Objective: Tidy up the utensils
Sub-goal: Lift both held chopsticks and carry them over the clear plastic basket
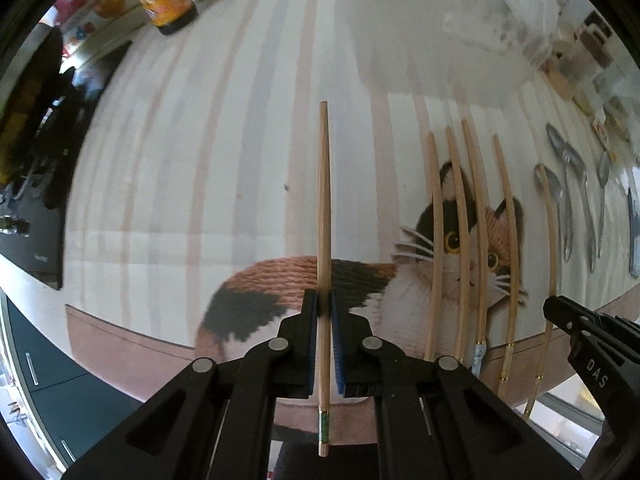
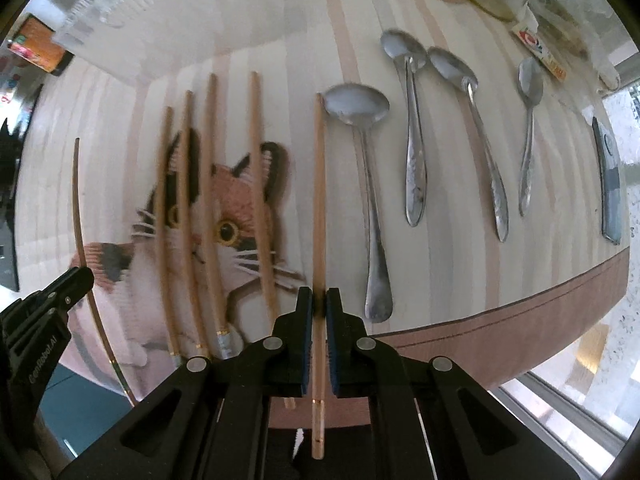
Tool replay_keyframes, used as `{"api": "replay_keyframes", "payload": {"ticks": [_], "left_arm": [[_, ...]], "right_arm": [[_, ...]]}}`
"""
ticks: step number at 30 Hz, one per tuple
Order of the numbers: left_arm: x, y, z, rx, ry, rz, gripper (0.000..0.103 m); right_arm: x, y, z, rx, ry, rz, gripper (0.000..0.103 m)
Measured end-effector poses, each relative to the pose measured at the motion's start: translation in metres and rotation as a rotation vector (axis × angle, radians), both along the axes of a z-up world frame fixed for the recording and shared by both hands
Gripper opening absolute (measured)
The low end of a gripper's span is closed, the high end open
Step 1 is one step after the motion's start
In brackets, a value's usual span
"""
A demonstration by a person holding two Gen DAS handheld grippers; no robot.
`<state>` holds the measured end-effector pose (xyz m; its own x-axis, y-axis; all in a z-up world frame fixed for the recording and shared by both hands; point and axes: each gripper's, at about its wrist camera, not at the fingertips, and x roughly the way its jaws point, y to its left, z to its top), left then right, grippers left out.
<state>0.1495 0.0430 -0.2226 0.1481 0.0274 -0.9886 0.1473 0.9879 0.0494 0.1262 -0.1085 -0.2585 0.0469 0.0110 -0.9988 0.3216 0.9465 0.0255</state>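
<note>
Each gripper's fingers are clenched on one wooden chopstick, the left gripper [image 1: 324,308] on the green-banded chopstick [image 1: 323,216] and the right gripper [image 2: 319,304] on the gold-banded chopstick [image 2: 319,208], probably to pair them beside the four chopsticks [image 2: 208,208] lying between both, spoons [image 2: 414,136] rightward.

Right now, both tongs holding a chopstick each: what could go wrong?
1. Left tongs pinch their chopstick near its banded end; the long free end could swing or slip.
2. Right tongs' chopstick tip sits beside the largest spoon; it may knock it.
</note>
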Motion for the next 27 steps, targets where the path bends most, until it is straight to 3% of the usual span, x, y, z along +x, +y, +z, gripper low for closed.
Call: {"api": "replay_keyframes", "payload": {"ticks": [8, 15, 22, 27], "left_arm": [[-0.007, 0.006, 0.056, -0.025, -0.099, 0.017, 0.004], [0.012, 0.013, 0.123, -0.123, -0.198, 0.017, 0.004], [0.063, -0.004, 0.171, -0.256, -0.236, -0.04, 0.004], [0.119, -0.025, 0.179, -0.306, -0.197, -0.066, 0.004]], "right_arm": [[-0.006, -0.008, 0.045, 0.036, -0.079, 0.011, 0.007], [-0.002, -0.019, 0.101, 0.057, -0.182, 0.009, 0.007], [0.032, -0.018, 0.157, 0.079, -0.307, -0.005, 0.007], [0.082, -0.027, 0.177, 0.108, -0.36, -0.02, 0.007]]}}
